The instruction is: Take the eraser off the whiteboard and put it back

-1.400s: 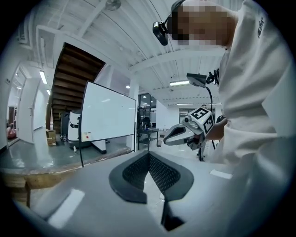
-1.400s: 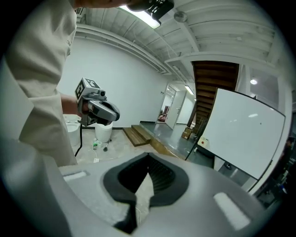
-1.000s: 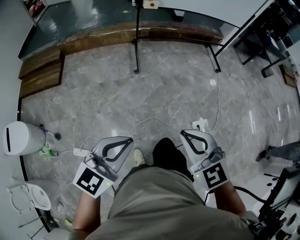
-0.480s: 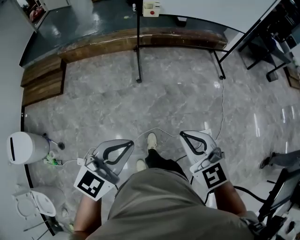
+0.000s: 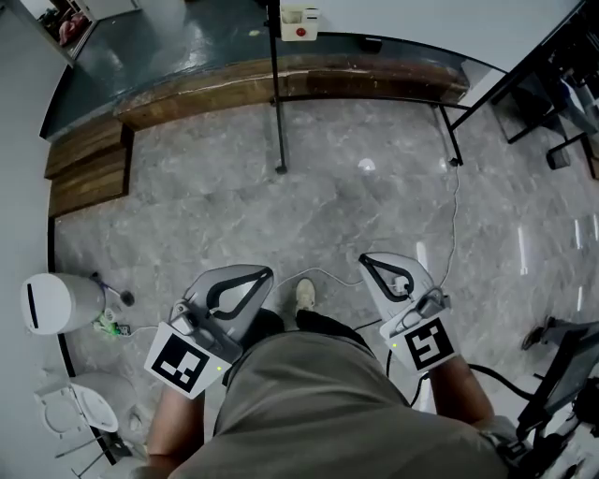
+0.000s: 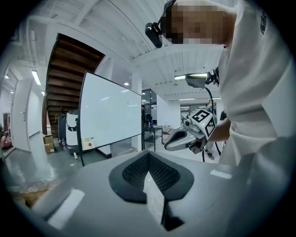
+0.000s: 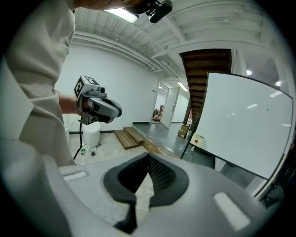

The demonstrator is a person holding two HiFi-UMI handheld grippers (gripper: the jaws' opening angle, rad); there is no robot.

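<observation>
The whiteboard stands on a black wheeled stand ahead of me, also seen as the whiteboard and from above as the whiteboard. The eraser, a small white block with a red dot, sits at the board's lower left corner; it shows as the eraser and the eraser. My left gripper and right gripper are held in front of my waist, far from the board. Both are shut and empty, as shown by the left gripper and the right gripper.
A raised wooden ledge runs under the board, with wooden steps at left. A white bin and cables are on the grey floor. Another person's shoe is at right. A dark staircase rises behind the board.
I have walked forward: the ledge, the stand legs and the eraser have slid down the head view toward me. Both grippers stay shut in front of my waist.
</observation>
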